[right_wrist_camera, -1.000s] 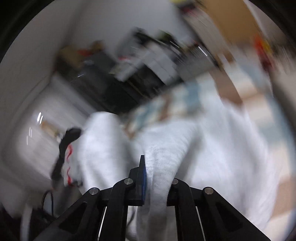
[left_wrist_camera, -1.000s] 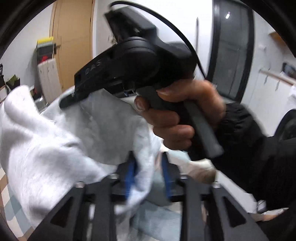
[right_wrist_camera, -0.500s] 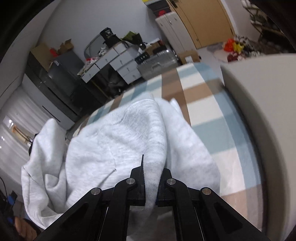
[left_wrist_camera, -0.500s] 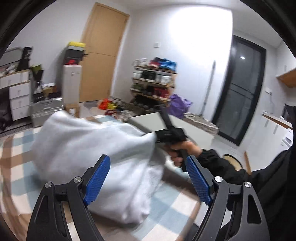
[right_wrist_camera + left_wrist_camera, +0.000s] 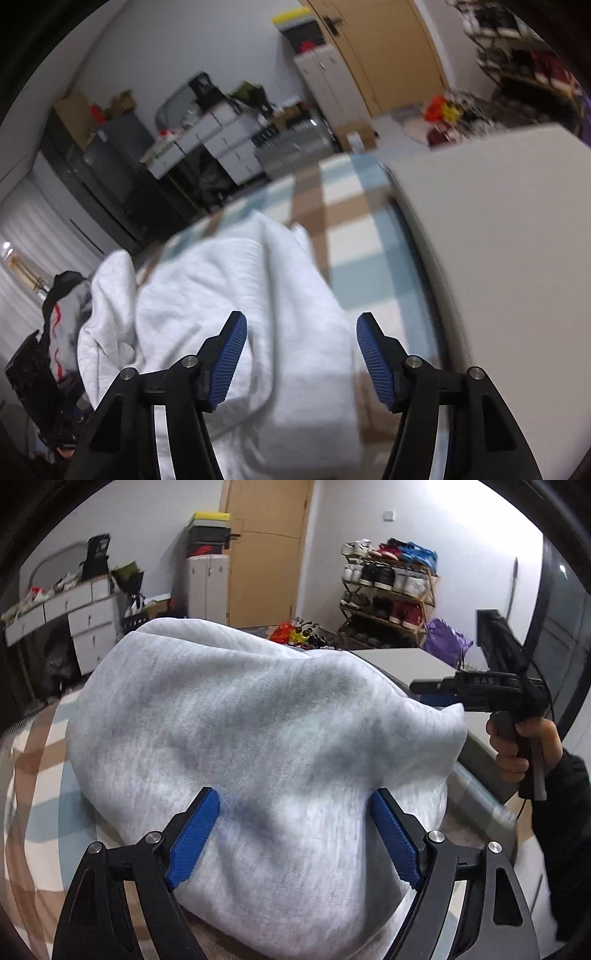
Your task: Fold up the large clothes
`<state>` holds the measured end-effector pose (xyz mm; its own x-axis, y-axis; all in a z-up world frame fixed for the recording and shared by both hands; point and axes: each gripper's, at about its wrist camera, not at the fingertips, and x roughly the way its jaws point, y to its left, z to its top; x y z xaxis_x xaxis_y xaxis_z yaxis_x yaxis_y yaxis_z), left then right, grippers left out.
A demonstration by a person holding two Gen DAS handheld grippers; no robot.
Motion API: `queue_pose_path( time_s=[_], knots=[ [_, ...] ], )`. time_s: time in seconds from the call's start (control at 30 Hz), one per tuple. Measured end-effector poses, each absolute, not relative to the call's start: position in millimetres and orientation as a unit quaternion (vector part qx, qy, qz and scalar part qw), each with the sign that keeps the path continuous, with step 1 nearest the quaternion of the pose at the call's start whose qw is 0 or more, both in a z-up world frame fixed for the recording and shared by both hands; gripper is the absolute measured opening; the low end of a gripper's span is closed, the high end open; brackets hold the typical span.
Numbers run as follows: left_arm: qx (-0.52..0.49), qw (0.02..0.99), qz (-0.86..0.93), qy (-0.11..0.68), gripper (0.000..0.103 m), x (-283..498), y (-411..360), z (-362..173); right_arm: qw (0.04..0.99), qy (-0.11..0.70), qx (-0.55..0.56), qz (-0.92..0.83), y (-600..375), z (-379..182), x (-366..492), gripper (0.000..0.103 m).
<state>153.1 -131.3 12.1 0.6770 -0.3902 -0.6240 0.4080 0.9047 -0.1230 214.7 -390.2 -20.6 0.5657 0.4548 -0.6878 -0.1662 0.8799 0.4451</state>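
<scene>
- Left hand-held gripper [image 5: 293,834] has its blue pads spread wide, hovering over the light grey fleece garment [image 5: 258,746]; cloth shows between the pads, but neither pad presses on it.
- Right hand-held gripper [image 5: 301,356] is opening its jaws right now, with the pale cloth below and between them and nothing pinched.
- In the left wrist view, that right hand-held gripper sits out at 3 o'clock of the bundle, gripped by a hand [image 5: 524,749] in a dark sleeve.
- The garment lies in a rounded, doubled-over bundle on the checked blue, brown and white worktop [image 5: 354,240], near a grey box-like block [image 5: 498,240] at its 2 o'clock.
- My read: one fold is laid down and let go; the bundle looks puffy and uneven, so smoothing and further folds remain.
- A second heap of clothes [image 5: 66,317] waits at 9 o'clock, seemingly unfolded.
</scene>
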Motion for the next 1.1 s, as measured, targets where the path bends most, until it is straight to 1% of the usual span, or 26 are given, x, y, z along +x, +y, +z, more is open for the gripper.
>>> queue_pose_path(
  time_s=[0.03, 0.07, 0.13, 0.27, 0.33, 0.43, 0.5, 0.53, 0.67, 0.7, 0.73, 0.83, 0.9, 1.0, 1.1],
  knots=[
    [0.011, 0.915, -0.221, 0.338, 0.080, 153, -130, 12, 0.861, 0.447, 0.158, 0.184, -385, -33, 217, 0.058],
    [0.007, 0.913, -0.227, 0.339, 0.080, 154, -129, 14, 0.850, 0.461, 0.160, 0.197, -379, -43, 219, 0.047],
    [0.007, 0.911, -0.235, 0.340, 0.080, 153, -123, 16, 0.827, 0.480, 0.177, 0.231, -367, -59, 219, 0.040],
    [0.023, 0.915, -0.226, 0.334, 0.080, 163, -107, 20, 0.802, 0.498, 0.191, 0.268, -345, -69, 206, 0.041],
    [0.014, 0.918, -0.223, 0.326, 0.080, 165, -88, 13, 0.784, 0.510, 0.197, 0.292, -329, -71, 188, 0.041],
    [-0.002, 0.919, -0.226, 0.322, 0.080, 165, -72, 8, 0.770, 0.521, 0.167, 0.329, -300, -70, 158, 0.042],
    [-0.003, 0.917, -0.230, 0.325, 0.080, 166, -74, 2, 0.782, 0.517, 0.158, 0.309, -297, -61, 147, 0.044],
    [-0.004, 0.918, -0.231, 0.324, 0.080, 165, -77, 0, 0.794, 0.508, 0.159, 0.294, -301, -53, 145, 0.046],
    [-0.005, 0.920, -0.230, 0.318, 0.080, 158, -82, -1, 0.838, 0.439, 0.190, 0.262, -326, -16, 135, 0.047],
    [-0.010, 0.920, -0.231, 0.317, 0.080, 156, -78, -2, 0.848, 0.420, 0.195, 0.259, -329, -8, 133, 0.049],
    [-0.018, 0.919, -0.233, 0.316, 0.080, 156, -76, -1, 0.852, 0.410, 0.199, 0.256, -329, -5, 135, 0.053],
    [-0.034, 0.920, -0.231, 0.315, 0.080, 154, -67, 0, 0.875, 0.374, 0.192, 0.239, -333, 16, 138, 0.054],
    [-0.050, 0.919, -0.234, 0.312, 0.080, 151, -63, 2, 0.880, 0.357, 0.197, 0.243, -332, 22, 141, 0.060],
    [-0.082, 0.916, -0.246, 0.305, 0.080, 150, -56, 6, 0.868, 0.382, 0.202, 0.246, -312, 9, 162, 0.061],
    [-0.165, 0.906, -0.252, 0.297, 0.080, 156, -41, 14, 0.856, 0.421, 0.196, 0.228, -297, -14, 180, 0.061]
  ],
)
